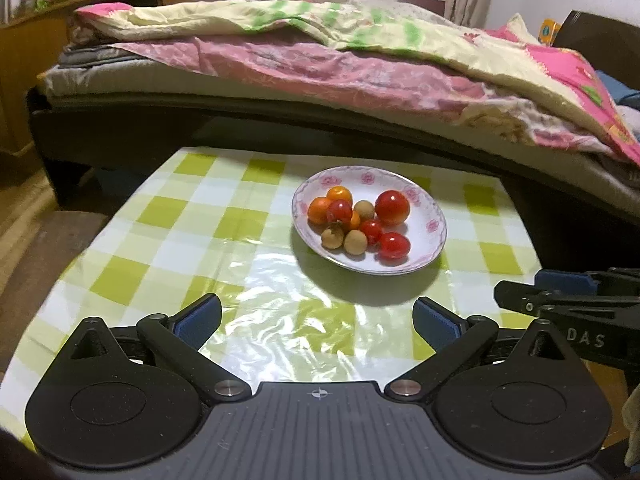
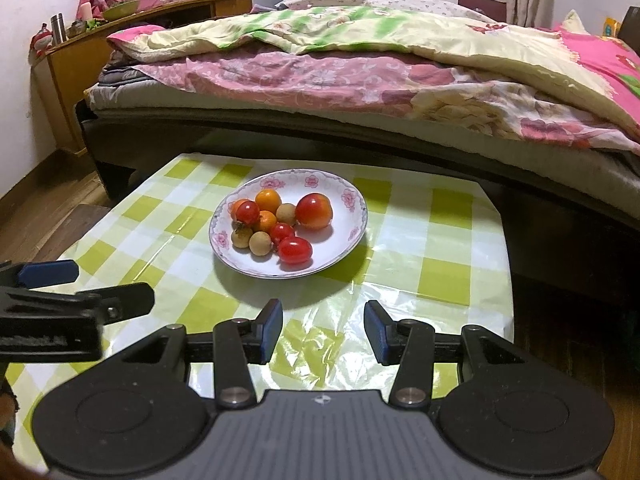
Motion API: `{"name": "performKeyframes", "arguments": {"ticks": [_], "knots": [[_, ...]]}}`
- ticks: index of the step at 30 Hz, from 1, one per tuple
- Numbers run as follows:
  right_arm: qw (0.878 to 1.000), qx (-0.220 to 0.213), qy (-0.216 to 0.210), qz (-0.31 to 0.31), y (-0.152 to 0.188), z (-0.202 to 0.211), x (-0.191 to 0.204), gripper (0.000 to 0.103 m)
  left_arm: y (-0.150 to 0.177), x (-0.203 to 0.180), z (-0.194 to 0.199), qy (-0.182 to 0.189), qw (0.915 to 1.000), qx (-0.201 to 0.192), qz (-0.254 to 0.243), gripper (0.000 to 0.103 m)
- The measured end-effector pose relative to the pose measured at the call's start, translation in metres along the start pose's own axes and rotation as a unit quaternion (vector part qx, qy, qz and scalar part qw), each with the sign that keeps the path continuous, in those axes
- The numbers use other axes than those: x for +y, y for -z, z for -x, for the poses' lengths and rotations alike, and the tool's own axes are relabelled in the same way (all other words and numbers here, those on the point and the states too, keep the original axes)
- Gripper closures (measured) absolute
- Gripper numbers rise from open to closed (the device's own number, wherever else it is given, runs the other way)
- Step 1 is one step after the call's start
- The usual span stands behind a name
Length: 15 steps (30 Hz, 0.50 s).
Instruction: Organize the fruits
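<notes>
Left wrist view, stock as found.

Item 1: plate (image 1: pixel 434 216), white with a pink flower rim, on a table (image 1: pixel 192 216) under a glossy green-and-white checked cover. It sits toward the far middle of the table, ahead of both claws and apart from them.

Item 2: fruits, heaped touching one another on the plate's left half. One large red-orange tomato (image 1: pixel 392 207); several small red tomatoes, the nearest an oval one (image 1: pixel 394 245); small orange fruits (image 1: pixel 339 194); three small tan round fruits (image 1: pixel 353 241).

Item 3: left gripper (image 1: pixel 316 318), low over the near table, jaws wide, nothing between them.

Item 4: right gripper (image 2: pixel 324 330), beside the left one, jaws partly open to a narrower gap, empty; its side also shows at the left view's right edge.

Item 5: bed (image 2: pixel 360 80) with rumpled bedding, beyond the table.

Handling, as judged: all pieces are light, round and smooth-skinned, likely to roll or slip. The tomatoes look soft and would bruise or split under a hard squeeze; the tan fruits probably have a firmer shell. Take each across its widest middle, gently, starting with pieces at the heap's edge. The plate is stiff and breakable.
</notes>
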State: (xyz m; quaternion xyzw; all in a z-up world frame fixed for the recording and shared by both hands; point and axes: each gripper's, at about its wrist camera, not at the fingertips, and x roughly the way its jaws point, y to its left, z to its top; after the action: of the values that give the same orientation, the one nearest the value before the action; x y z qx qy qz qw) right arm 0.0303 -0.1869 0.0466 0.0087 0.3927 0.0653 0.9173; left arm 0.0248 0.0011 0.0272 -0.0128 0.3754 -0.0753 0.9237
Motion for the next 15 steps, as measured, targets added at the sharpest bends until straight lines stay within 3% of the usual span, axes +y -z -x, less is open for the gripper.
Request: {"name": "performKeyframes", "arguments": {"ticks": [4,15], "knots": [[1.000,-0.002,-0.002,0.002,0.001,0.002,0.002,0.056,0.000,0.001,-0.001,-0.012,0.9999,-0.005,0.002,0.000],[1.000,0.003,-0.005,0.010,0.007,0.004,0.011,0.056,0.005,0.000,-0.003,-0.001,0.9999,0.010,0.004,0.000]]}}
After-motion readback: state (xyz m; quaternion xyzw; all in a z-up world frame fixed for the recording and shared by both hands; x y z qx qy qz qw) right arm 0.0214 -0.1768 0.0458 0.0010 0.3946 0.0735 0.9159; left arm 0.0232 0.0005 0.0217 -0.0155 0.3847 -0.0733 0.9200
